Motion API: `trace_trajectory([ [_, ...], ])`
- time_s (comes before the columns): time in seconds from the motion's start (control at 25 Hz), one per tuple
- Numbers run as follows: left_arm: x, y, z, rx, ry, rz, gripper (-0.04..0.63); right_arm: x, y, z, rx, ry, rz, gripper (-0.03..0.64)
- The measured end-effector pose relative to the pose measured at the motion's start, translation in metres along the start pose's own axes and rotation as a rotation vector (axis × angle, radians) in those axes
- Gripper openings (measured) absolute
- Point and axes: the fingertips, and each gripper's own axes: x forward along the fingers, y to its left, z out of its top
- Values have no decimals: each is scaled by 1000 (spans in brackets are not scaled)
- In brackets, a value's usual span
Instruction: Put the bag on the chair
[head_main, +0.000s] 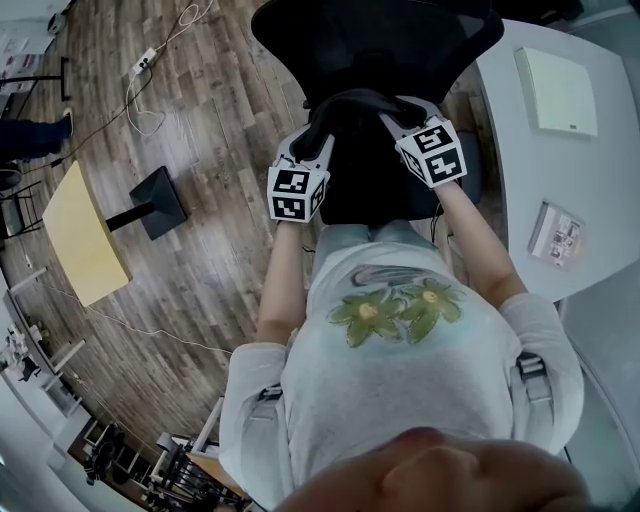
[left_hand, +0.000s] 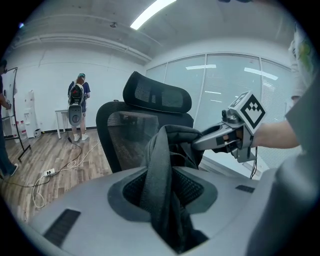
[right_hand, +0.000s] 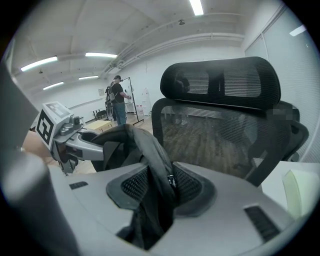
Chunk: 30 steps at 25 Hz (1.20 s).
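While left claw (head_main: 322, 128) and right claw (head_main: 388, 112) clamp the bag (head_main: 360, 160) (black), the chair (head_main: 380, 40) stands near.

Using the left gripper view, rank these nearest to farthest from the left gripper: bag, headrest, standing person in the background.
1. The bag, gripped between the jaws, centre.
2. The headrest, behind it, upper centre.
3. The person, far off at the left.

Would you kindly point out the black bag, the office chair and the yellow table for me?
black bag (left_hand: 159, 172): left gripper view, on the fabric between the jaws.
office chair (right_hand: 240, 82): right gripper view, on the mesh headrest.
yellow table (head_main: 85, 245): head view, on its bare top.
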Motion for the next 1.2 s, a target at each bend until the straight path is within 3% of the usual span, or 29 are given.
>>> trace_trajectory([
  [0.56, 36, 30, 4, 75, -122, -63, 157, 38, -28, -1, 53, -82, 23, 141],
  [0.72, 43, 40, 3, 65, -139, -59, 158, 52, -34, 1, 53, -102, 27, 141],
  [1.2, 69, 69, 4, -7, -118, -49, 155, 95, -54, 7, 10, -32, 11, 144],
])
